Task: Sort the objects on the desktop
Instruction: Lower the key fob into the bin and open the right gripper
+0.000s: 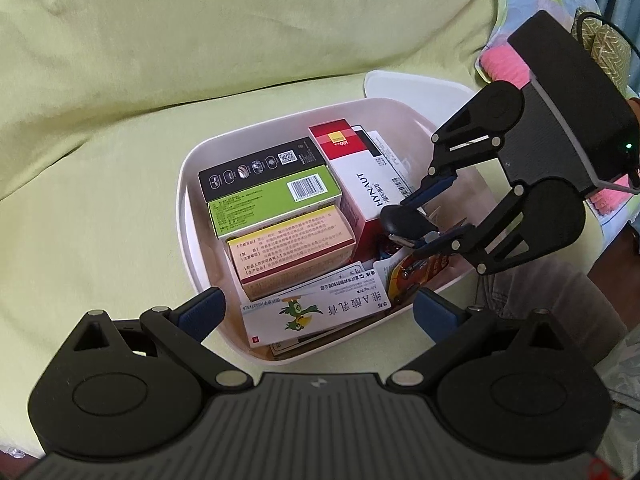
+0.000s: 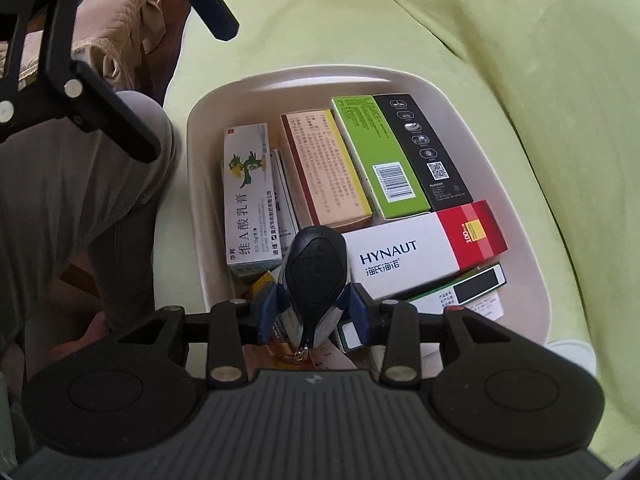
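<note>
Right gripper [image 2: 312, 312] pinches the black key fob [image 2: 318, 268] by its narrow end, over the white bin [image 2: 532, 292] w/ med boxes. Fob looks light, hard, smooth plastic, prob slippery; gripping its flat sides seems safest. Left gripper [image 1: 320, 312] hangs spread, empty.

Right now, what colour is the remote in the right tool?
Black remote; clearest in the right wrist view.

R gripper [image 1: 416, 222] clamps black key fob [image 1: 400, 216] over white bin [image 1: 188, 216] w/ boxes; L gripper [image 1: 316, 312] spread wide at bin's near rim.
</note>
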Available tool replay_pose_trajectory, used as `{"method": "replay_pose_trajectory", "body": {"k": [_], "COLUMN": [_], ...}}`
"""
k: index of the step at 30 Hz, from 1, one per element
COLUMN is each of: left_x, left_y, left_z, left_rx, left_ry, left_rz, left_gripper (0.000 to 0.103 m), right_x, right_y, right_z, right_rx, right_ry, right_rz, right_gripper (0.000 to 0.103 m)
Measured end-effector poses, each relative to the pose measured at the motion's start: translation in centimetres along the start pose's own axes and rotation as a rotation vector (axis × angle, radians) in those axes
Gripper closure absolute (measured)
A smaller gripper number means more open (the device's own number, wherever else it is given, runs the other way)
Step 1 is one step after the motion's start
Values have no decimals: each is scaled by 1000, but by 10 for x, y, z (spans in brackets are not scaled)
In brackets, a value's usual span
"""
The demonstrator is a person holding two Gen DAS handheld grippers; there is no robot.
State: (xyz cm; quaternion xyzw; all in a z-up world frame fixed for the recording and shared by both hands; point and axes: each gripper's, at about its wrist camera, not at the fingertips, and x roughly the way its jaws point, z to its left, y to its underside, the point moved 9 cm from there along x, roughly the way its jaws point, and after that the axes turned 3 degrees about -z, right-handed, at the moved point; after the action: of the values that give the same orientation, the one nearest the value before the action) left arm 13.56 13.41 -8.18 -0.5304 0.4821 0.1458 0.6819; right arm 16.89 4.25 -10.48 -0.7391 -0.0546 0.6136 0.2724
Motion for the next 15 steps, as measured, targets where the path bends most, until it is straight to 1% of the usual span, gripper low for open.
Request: {"method": "replay_pose_trajectory", "body": {"k": [3,6,11,15], "left_x": [0,-1,-1,-1], "left_y": [-1,-2,-2,-4], "left_z": [-1,-3,-4,-6], "left_rx": [1,3,10,12], "left_ry": [-1,1,-6,-13], "left_rz": [-2,-7,-5,-7], "left_gripper": [2,2,2,2], "right_x": [0,0,-4,-13], "right_y": [1,3,8,13], "right_z": [2,3,-1,-2], "right_rx": [-22,-17,47,121], "right_ry": [14,23,34,40], "right_rz": [-6,-11,-28,-57], "right_gripper": [69,67,65,60]}}
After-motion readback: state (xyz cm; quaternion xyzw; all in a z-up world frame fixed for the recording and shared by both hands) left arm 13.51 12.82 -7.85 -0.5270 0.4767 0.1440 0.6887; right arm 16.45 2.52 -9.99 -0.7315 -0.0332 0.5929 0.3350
